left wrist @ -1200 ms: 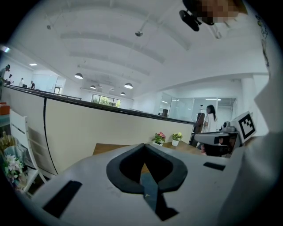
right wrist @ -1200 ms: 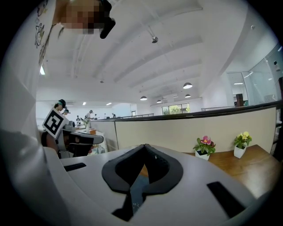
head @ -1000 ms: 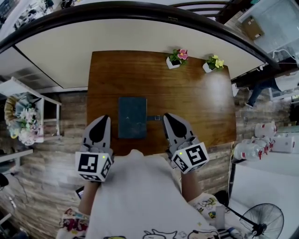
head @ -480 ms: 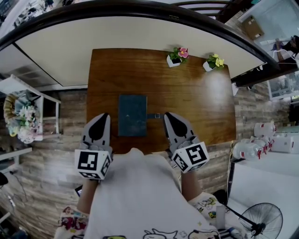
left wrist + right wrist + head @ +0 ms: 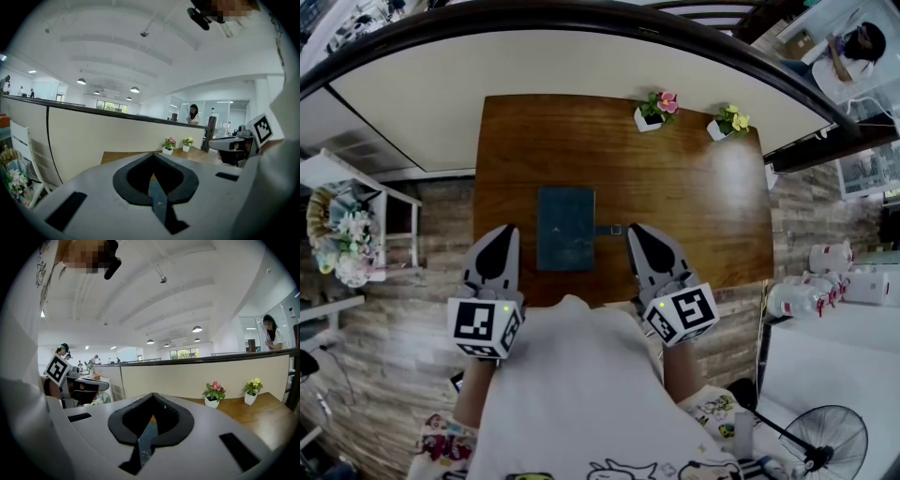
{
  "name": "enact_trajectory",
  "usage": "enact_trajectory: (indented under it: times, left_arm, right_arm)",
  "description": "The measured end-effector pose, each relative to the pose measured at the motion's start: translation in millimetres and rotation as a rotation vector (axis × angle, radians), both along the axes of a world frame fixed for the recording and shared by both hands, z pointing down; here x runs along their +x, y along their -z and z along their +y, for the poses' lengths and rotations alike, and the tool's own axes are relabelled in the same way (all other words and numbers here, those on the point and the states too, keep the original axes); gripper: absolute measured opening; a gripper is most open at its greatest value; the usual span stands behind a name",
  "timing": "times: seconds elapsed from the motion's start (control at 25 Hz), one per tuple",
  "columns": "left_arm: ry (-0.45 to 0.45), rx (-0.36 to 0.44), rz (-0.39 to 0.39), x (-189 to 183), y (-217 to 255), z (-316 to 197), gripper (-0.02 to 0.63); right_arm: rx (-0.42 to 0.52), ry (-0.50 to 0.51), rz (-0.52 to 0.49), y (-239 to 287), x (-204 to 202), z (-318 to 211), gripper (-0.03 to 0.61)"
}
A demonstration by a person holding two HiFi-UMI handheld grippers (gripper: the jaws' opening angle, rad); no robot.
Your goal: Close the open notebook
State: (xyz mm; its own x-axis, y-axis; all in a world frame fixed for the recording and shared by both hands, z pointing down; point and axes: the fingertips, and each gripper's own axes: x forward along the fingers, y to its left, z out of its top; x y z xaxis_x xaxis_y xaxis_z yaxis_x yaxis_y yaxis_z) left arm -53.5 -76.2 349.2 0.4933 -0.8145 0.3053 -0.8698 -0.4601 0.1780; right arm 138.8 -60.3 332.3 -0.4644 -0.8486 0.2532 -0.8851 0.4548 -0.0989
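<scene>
Flanking the closed notebook [image 5: 565, 229] on the table [image 5: 675, 178], left gripper [image 5: 506, 232] and right gripper [image 5: 634, 232] hold nothing, fingers pressed together.

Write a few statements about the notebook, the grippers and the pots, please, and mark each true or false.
1. The notebook lies closed on the table. True.
2. The left gripper grips the notebook. False: it is shut on nothing and sits left of the notebook, apart from it.
3. Two flower pots, one pink and one yellow, stand near the table's far edge. True.
4. The right gripper has its jaws wide open. False: its jaws are together, with nothing between them.
</scene>
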Motion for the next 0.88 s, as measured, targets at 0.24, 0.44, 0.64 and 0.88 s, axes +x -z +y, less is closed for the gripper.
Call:
enact_trajectory:
  times: [0.24,0.44,0.64,0.88]
  left_arm:
    - [0.006,-0.003,-0.006,-1.5,-1.2,-0.1,0.002]
    - [0.011,-0.011,-0.007,-1.6,-3.2,0.2,0.002]
    - [0.015,-0.016,-0.006,-1.9,-4.0,0.2,0.002]
    - [0.023,-0.020,-0.008,-1.9,-6.2,0.4,0.002]
  right_arm:
    - [-0.014,0.008,0.002,-2.3,-1.1,0.5,-0.002]
    - [-0.018,0.008,-0.005,-4.2,-0.3,0.2,-0.002]
    - [-0.026,0.006,-0.015,-6.2,0.4,0.3,-0.002]
    - [-0.030,0.013,-0.019,-7.5,-0.2,-1.1,-0.002]
